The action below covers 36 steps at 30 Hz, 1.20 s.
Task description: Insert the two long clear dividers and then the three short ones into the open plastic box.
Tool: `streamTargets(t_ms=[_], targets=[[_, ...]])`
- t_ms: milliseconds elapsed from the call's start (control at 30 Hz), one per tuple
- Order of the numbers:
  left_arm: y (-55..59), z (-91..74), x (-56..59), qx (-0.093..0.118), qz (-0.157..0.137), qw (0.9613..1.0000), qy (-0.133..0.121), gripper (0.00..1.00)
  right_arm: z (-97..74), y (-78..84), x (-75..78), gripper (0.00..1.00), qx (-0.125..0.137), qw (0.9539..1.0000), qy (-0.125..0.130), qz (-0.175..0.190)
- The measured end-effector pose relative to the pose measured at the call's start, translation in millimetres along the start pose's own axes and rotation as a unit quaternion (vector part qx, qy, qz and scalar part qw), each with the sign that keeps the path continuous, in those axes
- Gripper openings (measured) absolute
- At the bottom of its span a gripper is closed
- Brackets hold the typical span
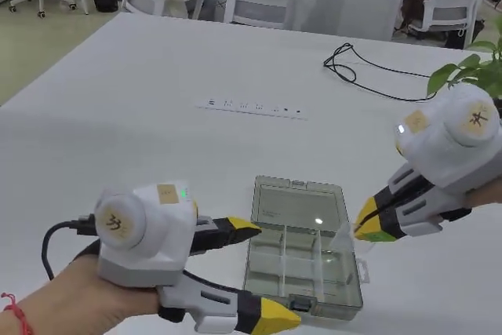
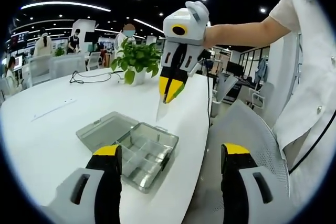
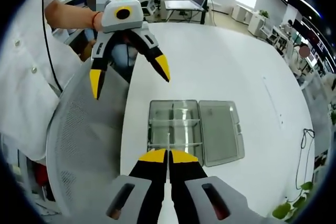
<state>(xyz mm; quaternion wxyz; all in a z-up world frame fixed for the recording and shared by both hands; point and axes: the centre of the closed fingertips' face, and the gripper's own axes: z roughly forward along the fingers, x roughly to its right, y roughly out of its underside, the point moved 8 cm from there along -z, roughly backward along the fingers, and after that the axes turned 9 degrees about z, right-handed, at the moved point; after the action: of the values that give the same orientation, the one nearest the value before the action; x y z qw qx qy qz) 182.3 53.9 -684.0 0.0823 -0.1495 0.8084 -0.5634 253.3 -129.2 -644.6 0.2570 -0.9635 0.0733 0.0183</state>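
Left gripper [image 1: 271,274] low in front, jaws spread, empty. White worktop [image 1: 157,115] underneath. Open plastic box [image 1: 300,208], lid flat behind; seated dividers [image 1: 307,260] form compartments, count unclear. Right gripper [image 1: 367,225], jaws pinching faint clear divider [image 1: 345,242] at box's right side.
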Motion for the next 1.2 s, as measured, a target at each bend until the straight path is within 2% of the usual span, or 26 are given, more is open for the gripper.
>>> streamTargets(t_ms=[133,300,400,767,1200], targets=[[8.2,-3.8,-7.6,-0.011,0.002,0.9997,-0.021,0.91,13.9,6.7,6.9,0.03,-0.011,0.9999,0.002,0.001],[12.8,-8.4,-11.2,-0.011,-0.004,0.9995,-0.030,1.00,28.0,14.9,12.5,0.03,-0.024,0.9997,0.005,0.002],[15.7,-10.5,-11.8,-0.019,-0.004,0.9993,-0.032,1.00,34.1,19.8,15.4,0.03,-0.034,0.9994,0.004,-0.002],[17.5,-11.5,-12.5,-0.016,-0.011,0.9992,-0.036,1.00,41.6,23.1,22.4,0.03,-0.042,0.9991,0.002,-0.001],[18.8,-10.5,-11.3,-0.013,-0.015,0.9991,-0.036,1.00,49.5,26.3,23.2,0.03,-0.046,0.9989,-0.004,0.002]])
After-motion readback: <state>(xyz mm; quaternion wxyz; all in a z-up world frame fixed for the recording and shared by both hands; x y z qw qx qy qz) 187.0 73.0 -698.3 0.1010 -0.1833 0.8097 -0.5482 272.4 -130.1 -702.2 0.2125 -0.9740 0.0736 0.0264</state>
